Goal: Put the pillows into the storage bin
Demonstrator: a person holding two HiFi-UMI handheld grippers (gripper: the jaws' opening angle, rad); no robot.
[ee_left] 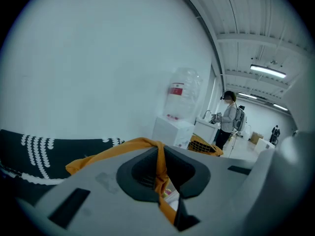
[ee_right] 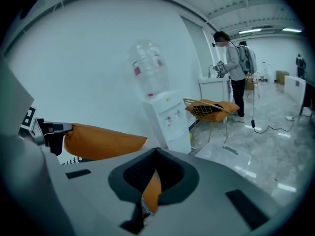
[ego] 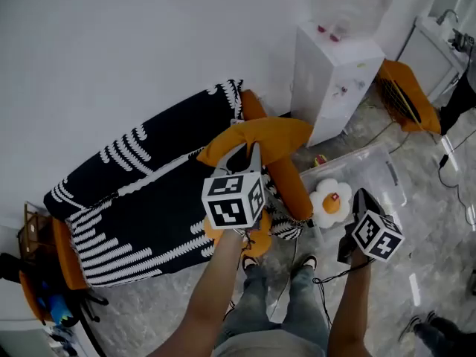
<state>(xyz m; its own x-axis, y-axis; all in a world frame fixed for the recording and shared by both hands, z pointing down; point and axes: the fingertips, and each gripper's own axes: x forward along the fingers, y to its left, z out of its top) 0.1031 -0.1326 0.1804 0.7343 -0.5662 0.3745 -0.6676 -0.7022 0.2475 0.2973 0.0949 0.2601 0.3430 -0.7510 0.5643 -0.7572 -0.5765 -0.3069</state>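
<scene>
Clamping a fold of the orange pillow (ego: 260,134), your left gripper (ego: 254,155) has its pads (ee_left: 140,173) pressed onto the fabric, which spills out over the tips. The pillow hangs in the air just left of the storage bin (ego: 375,168).

Your right gripper (ee_right: 155,156) has its pads drawn together. Only a sliver of orange shows through the slit, and nothing pokes past the tips. It hovers over the bin's near edge.

Both of your forearms reach forward, each gripper tipped slightly downward.

A flower cushion (ego: 331,199) lies inside the bin. Left of the bin stands a sofa (ego: 149,199) under a black-and-white throw. Behind the bin are a water dispenser (ego: 331,80) and a white wall (ego: 111,50). The bin rests on a grey marbled floor (ego: 416,274).
</scene>
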